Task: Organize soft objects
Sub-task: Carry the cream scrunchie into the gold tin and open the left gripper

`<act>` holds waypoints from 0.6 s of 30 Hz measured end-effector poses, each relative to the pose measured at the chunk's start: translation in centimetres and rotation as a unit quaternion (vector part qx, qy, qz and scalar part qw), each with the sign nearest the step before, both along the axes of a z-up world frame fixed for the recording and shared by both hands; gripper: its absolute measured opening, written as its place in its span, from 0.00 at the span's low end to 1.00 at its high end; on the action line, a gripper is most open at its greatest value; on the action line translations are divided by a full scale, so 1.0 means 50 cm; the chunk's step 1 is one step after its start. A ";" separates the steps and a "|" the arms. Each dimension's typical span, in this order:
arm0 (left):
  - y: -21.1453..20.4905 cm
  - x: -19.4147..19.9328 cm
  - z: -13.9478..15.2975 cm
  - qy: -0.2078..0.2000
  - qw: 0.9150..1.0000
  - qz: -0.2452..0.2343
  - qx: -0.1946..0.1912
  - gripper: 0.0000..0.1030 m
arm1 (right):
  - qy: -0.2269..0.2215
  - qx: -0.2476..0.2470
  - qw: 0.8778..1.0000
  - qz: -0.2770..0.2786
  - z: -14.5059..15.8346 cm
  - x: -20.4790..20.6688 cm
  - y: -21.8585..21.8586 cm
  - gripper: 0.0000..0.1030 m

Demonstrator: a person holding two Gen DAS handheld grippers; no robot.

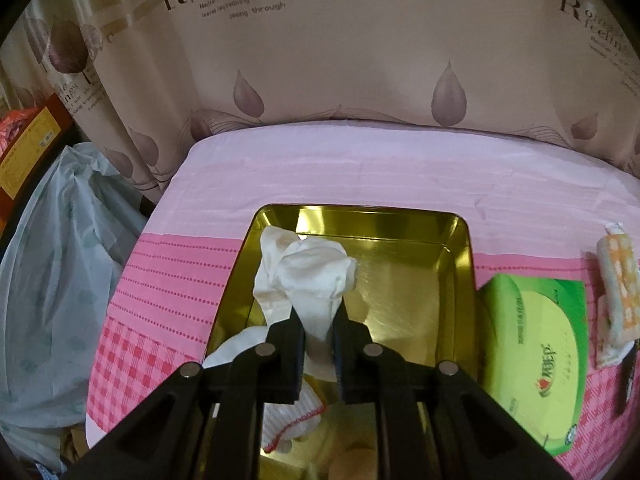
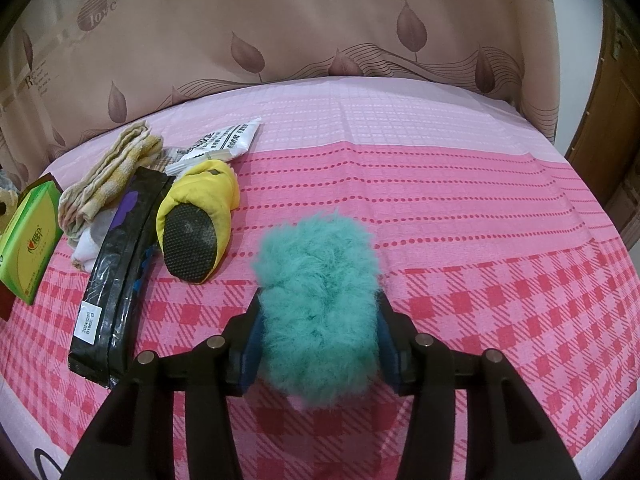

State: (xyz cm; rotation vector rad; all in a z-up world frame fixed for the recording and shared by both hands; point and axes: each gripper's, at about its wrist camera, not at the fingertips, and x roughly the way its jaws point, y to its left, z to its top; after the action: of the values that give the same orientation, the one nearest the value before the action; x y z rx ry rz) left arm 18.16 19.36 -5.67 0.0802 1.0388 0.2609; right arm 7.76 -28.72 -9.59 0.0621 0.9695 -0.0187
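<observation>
Pink checked and dotted cloth covers the worktop (image 2: 460, 208), with a leaf-printed beige curtain hanging behind it. From the left hand-held gripper (image 1: 318, 312) outward: its black jaws are pinched on a crumpled white cloth (image 1: 308, 272), which hangs over the far-left part of a shiny gold rectangular metal tin (image 1: 460, 248); other pale fabrics already lie in the tin's near end. A good release would likely come only once the cloth sags onto the tin's floor, clear of the rim (a corner draped over the edge could pull it out). A green tissue pack (image 1: 536, 364) sits just beside the tin. The right hand-held gripper (image 2: 318, 320) is clamped on a fluffy teal plush item (image 2: 316, 304) held above the cloth, well apart from the yellow slipper sock (image 2: 200, 220), waiting its turn.
</observation>
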 end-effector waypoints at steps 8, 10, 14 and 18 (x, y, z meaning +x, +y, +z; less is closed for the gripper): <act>0.006 0.017 -0.026 0.020 1.000 0.008 0.009 0.27 | 0.000 -0.001 1.000 0.001 0.000 0.001 0.003 0.47; 0.009 0.017 -0.030 0.022 1.000 0.011 0.008 0.33 | 0.001 -0.002 1.000 0.002 -0.001 0.001 0.003 0.47; 0.012 0.008 -0.027 0.019 1.000 0.019 0.003 0.37 | 0.001 -0.003 1.000 0.002 -0.001 0.001 0.005 0.47; 0.011 -0.018 -0.013 0.011 1.000 0.021 -0.006 0.37 | 0.001 -0.003 1.000 0.002 -0.001 0.002 0.007 0.47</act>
State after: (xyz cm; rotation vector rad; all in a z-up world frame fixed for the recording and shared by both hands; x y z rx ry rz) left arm 17.25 19.89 -6.33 0.0515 1.0640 0.2919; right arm 7.84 -28.40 -9.64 0.0544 0.9716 -0.0184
